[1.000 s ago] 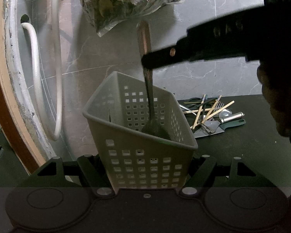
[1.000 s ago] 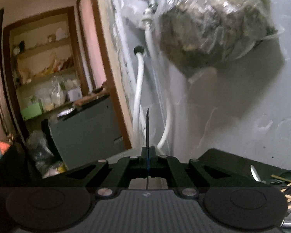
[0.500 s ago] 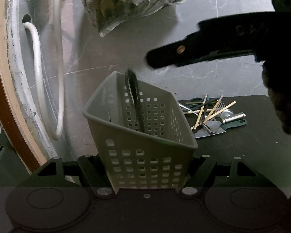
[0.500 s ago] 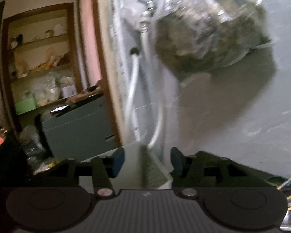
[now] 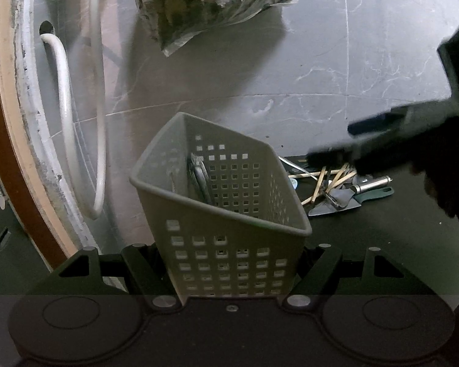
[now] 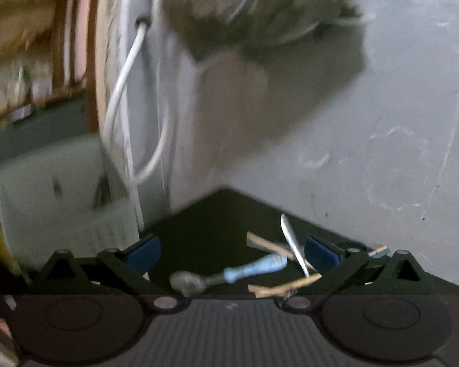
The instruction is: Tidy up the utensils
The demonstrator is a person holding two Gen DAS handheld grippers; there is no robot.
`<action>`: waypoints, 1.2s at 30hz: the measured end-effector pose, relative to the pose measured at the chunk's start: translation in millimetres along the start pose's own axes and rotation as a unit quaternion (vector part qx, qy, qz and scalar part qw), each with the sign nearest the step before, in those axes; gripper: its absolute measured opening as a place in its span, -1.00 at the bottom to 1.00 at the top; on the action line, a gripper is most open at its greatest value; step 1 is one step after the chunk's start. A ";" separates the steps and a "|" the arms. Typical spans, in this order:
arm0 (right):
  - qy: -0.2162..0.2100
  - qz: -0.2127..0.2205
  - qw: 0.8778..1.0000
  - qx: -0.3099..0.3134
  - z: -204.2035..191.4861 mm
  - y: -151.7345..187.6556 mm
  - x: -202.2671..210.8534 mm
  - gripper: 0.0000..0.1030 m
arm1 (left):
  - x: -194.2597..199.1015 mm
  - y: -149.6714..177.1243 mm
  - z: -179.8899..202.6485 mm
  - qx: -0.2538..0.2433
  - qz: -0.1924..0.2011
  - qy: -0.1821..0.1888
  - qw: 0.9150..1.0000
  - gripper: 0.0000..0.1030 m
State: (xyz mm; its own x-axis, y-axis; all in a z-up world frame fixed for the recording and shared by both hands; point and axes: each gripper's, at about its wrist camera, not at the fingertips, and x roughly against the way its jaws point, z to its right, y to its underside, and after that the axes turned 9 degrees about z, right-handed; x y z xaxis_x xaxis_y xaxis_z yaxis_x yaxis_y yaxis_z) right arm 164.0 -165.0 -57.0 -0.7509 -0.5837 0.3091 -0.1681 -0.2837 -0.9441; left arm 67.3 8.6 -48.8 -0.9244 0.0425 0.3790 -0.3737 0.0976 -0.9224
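Spoon (image 5: 200, 180) now inside gripper-held basket (image 5: 229, 244)

- A home kitchen or utility corner.
- Grey marble-look wall tiles (image 5: 306, 70) ahead of the tool.
- White hoses (image 5: 65, 116) at a wall outlet, left.
- Cluttered pantry shelves (image 6: 30, 91) through a doorway, far left.

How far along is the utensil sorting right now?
Done: one spoon stands in the basket, which the left gripper is shut on. In hand: nothing; the right gripper has just been opening, with nothing between its jaws, and it points at the pile on the black counter. Left: wooden sticks, a blue-handled utensil, a knife and more.
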 end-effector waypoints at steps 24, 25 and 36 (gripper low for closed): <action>0.014 -0.014 0.981 0.191 -64.3 60.8 -72.5 0.80 | 11.4 3.8 -2.1 0.008 -0.005 -0.024 1.000 0.49; 0.017 -0.011 0.981 0.195 -64.9 60.8 -73.1 0.75 | 11.4 3.7 -2.1 0.008 -0.005 -0.024 1.000 0.49; 0.007 -0.010 0.978 0.207 -70.7 64.1 -76.1 -0.26 | 11.2 3.6 -2.0 0.008 -0.005 -0.023 1.000 0.49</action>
State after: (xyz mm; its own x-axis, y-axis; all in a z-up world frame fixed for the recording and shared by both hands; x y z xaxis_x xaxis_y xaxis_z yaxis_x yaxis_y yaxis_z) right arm 165.2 -85.0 -149.1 -0.7591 -0.5651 0.3232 0.0871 -0.5802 -0.8098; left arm 55.8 11.4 -47.7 -0.9231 -0.0048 0.3845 -0.3836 0.0816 -0.9199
